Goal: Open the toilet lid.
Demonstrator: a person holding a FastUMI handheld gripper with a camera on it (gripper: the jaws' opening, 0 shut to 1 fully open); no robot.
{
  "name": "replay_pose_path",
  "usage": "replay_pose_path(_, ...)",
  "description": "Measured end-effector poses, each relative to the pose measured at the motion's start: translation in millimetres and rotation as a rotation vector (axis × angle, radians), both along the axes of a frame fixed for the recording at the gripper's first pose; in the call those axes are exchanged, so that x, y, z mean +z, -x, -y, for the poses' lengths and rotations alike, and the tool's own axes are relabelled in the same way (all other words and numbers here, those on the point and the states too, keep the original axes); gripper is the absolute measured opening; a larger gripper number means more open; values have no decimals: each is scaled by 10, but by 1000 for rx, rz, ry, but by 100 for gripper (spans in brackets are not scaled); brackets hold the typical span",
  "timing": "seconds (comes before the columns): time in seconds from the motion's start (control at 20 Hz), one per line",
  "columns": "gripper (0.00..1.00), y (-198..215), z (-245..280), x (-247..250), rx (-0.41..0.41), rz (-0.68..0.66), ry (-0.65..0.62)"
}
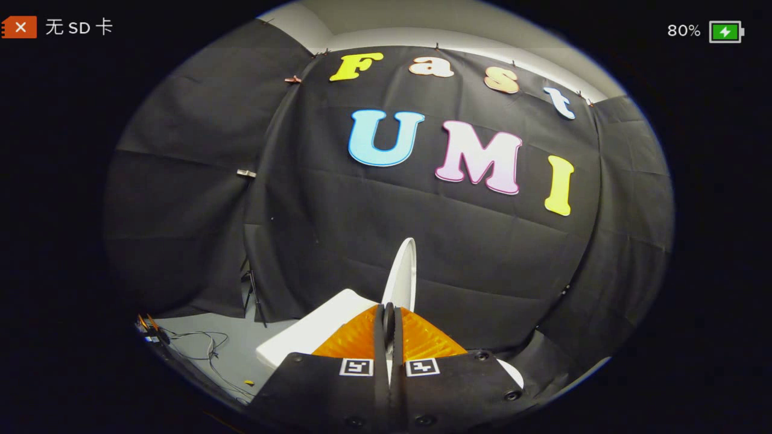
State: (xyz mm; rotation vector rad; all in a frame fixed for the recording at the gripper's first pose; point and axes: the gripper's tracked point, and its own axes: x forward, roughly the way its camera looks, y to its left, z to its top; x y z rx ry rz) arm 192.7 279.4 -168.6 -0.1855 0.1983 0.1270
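The white toilet lid (404, 271) is lifted and stands edge-on, rising straight up from between my fingers. My gripper (389, 314) is shut on its lower rim, both pads pressing the thin edge with only a narrow slit between them. The white toilet tank (307, 334) lies beyond the fingers to the left. A sliver of the white toilet body (512, 375) shows past the right finger. The bowl and seat are hidden under the gripper.
The black cloth wall (482, 265) hangs close behind the toilet and wraps both sides. On the grey floor to the left lie loose cables (208, 349), and a thin stand leg (254, 298) leans by the cloth.
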Motion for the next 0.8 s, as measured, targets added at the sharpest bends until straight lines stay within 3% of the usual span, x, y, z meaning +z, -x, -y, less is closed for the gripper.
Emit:
replay_pose_path(0.5, 5, 0, -359, -80, 64, 3, 65)
replay_pose_path(0.8, 10, 22, -218, -26, 32, 33, 104)
